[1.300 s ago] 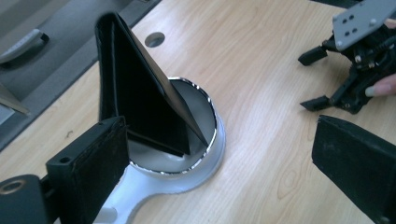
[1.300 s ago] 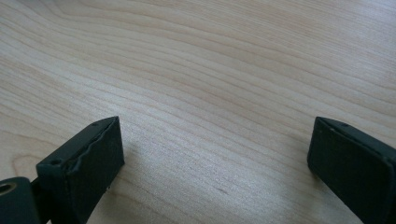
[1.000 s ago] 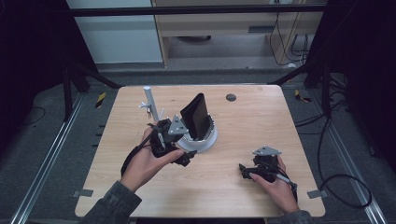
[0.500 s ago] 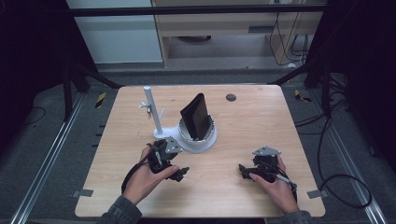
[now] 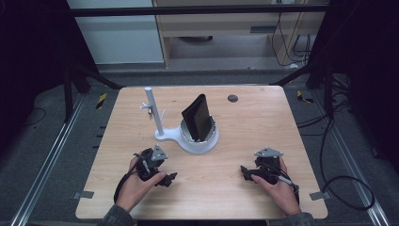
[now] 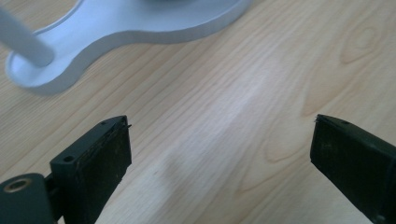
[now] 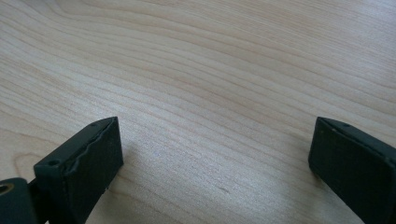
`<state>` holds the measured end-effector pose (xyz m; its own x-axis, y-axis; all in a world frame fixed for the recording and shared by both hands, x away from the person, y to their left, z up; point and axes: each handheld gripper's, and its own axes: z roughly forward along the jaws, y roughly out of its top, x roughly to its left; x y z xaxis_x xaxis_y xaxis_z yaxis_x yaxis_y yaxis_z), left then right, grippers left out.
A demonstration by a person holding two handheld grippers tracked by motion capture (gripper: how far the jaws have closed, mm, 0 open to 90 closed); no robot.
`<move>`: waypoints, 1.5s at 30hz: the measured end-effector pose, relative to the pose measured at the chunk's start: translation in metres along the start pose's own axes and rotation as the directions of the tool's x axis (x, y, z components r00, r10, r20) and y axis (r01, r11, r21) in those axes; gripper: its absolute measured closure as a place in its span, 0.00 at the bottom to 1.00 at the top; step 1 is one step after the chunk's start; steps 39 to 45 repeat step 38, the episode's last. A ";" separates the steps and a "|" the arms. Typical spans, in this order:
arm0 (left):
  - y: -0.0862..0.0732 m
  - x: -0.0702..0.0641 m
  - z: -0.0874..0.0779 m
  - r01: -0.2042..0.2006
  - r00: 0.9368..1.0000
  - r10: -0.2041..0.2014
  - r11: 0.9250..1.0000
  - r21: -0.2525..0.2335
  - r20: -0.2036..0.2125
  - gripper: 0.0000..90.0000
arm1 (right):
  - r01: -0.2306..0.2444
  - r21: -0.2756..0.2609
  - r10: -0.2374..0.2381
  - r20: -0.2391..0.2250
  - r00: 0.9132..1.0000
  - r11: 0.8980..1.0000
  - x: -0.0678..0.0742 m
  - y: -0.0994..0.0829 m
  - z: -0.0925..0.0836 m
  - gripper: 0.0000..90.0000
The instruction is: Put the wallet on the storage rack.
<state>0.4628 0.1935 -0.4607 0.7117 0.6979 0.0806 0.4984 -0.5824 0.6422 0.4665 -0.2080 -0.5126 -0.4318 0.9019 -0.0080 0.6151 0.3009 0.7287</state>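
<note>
A black flat wallet-like case [image 5: 196, 120] stands upright and slightly tilted in the round cup of a white stand [image 5: 207, 141]. The stand's thin white pole [image 5: 154, 110] rises at its left. My left gripper [image 5: 165, 178] rests on the table in front of the stand, apart from it, open and empty. In the left gripper view the gripper [image 6: 219, 135] has its jaws wide apart over bare wood, with the stand's base [image 6: 140, 28] beyond them. My right gripper [image 5: 245, 172] lies at the front right, and its own view [image 7: 215, 135] has it open with nothing between the jaws.
A small dark disc [image 5: 232, 98] lies near the far edge of the wooden table [image 5: 263, 122]. Small hooks stick out of the pole. Dark floor, metal rails and cables surround the table.
My left gripper has drawn back from the stand and the black case toward the table's front edge. The case stays upright in the cup. The right gripper has not moved.
</note>
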 end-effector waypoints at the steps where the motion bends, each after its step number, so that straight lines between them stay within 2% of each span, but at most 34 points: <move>1: 0.000 0.000 0.000 0.000 1.000 0.000 1.000 0.000 0.000 0.06 | 0.000 0.000 0.000 0.000 1.000 1.000 0.000 0.000 0.000 0.04; 2: -0.007 0.009 0.000 0.036 0.999 -0.037 0.999 -0.025 -0.023 0.06 | 0.000 0.000 0.000 0.000 1.000 1.000 0.000 0.000 0.000 0.04; 3: -0.007 0.009 0.000 0.036 0.999 -0.037 0.999 -0.025 -0.023 0.07 | 0.000 0.000 0.000 0.000 1.000 1.000 0.000 0.000 0.000 0.04; 4: -0.015 0.018 0.002 0.065 0.996 -0.067 0.997 -0.038 -0.051 0.07 | 0.000 0.000 0.000 0.000 1.000 1.000 0.000 0.000 0.000 0.04; 5: -0.015 0.018 0.002 0.065 0.996 -0.067 0.997 -0.038 -0.051 0.07 | 0.000 0.000 0.000 0.000 1.000 1.000 0.000 0.000 0.000 0.04; 6: -0.022 0.027 0.004 0.090 0.993 -0.092 0.995 -0.033 -0.075 0.07 | 0.000 0.000 0.000 0.000 1.000 1.000 0.000 0.000 0.000 0.04; 7: -0.022 0.027 0.004 0.090 0.993 -0.092 0.995 -0.033 -0.075 0.07 | 0.000 0.000 0.000 0.000 1.000 1.000 0.000 0.000 0.000 0.04; 11: -0.037 0.041 0.008 0.146 0.982 -0.150 0.988 -0.040 -0.118 0.07 | 0.000 0.000 0.000 0.000 1.000 1.000 0.000 0.000 0.000 0.04; 12: -0.042 0.046 0.010 0.168 0.976 -0.172 0.985 -0.047 -0.130 0.07 | 0.000 0.000 0.000 0.000 1.000 1.000 0.000 0.000 0.000 0.04; 13: -0.042 0.046 0.010 0.168 0.976 -0.172 0.985 -0.047 -0.130 0.07 | 0.000 0.000 0.000 0.000 1.000 1.000 0.000 0.000 0.000 0.04; 14: -0.046 0.049 0.013 0.179 0.973 -0.184 0.983 -0.047 -0.136 0.07 | 0.000 0.000 0.000 0.000 1.000 1.000 0.000 0.000 0.000 0.04; 19: -0.049 0.051 0.018 0.183 0.972 -0.188 0.982 -0.048 -0.141 0.06 | 0.000 0.000 0.000 0.000 1.000 1.000 0.000 0.000 0.000 0.04; 22: -0.050 0.053 0.022 0.206 0.970 -0.213 0.976 -0.071 -0.113 0.05 | -0.001 0.000 0.001 0.000 1.000 1.000 0.000 0.000 0.000 0.04; 24: -0.053 0.053 0.024 0.212 0.969 -0.223 0.972 -0.098 -0.111 0.01 | -0.001 0.000 0.001 0.000 1.000 1.000 0.000 0.000 0.000 0.04; 30: -0.053 0.054 0.024 0.210 0.970 -0.219 0.973 -0.094 -0.108 0.01 | -0.001 0.000 0.001 0.001 1.000 1.000 0.000 0.000 0.000 0.04; 45: -0.053 0.053 0.024 0.214 0.968 -0.224 0.972 -0.096 -0.114 0.01 | 0.000 -0.001 0.000 0.000 1.000 1.000 0.001 0.000 0.000 0.03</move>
